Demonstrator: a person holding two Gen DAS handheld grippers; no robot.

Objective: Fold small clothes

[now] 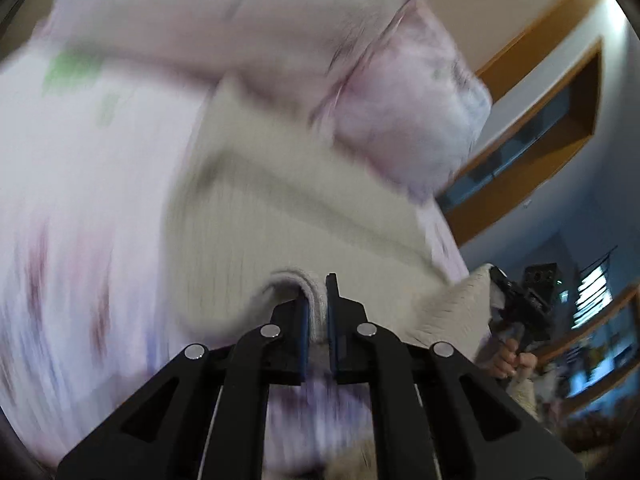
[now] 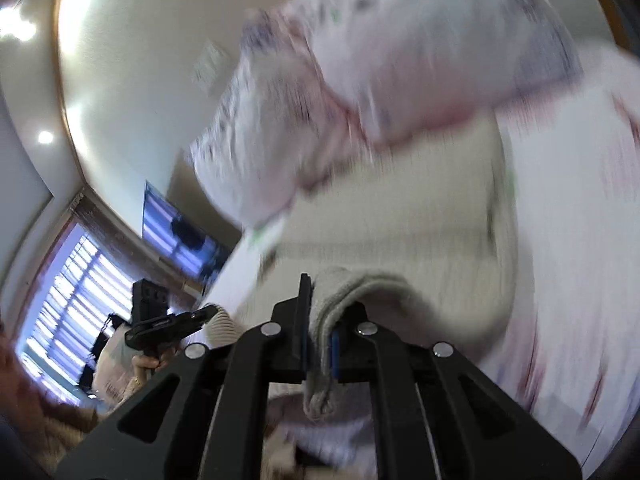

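- The thing to fold is a small cream knit top (image 1: 288,216). It hangs stretched in the air between the two tongs, in front of a bed, not lying flat on anything.
- The left tongs (image 1: 316,312) are closed on one thick edge of the top. A roll of the knit sits pinched between the blue pads.
- The right tongs (image 2: 320,320) are closed on another edge of the same top, and a bit of cloth hangs down behind the pads.
- Each view shows the other tongs off to the side with the person's hand (image 1: 510,360) under them. They are well apart, so the cloth is pulled wide (I think this is to get it smooth before it is laid down and folded).
- Behind the top is a bed sheet (image 1: 80,200) in white with pink and green marks, and two puffy pillows (image 1: 408,120) lie on it.
- Everything but the tongs is very blurry, so I cannot tell which part of the top is a sleeve or the hem.
- Farther out is a window with blinds (image 2: 72,292), a dark screen (image 2: 180,232) on the wall, and wooden trim (image 1: 560,92).
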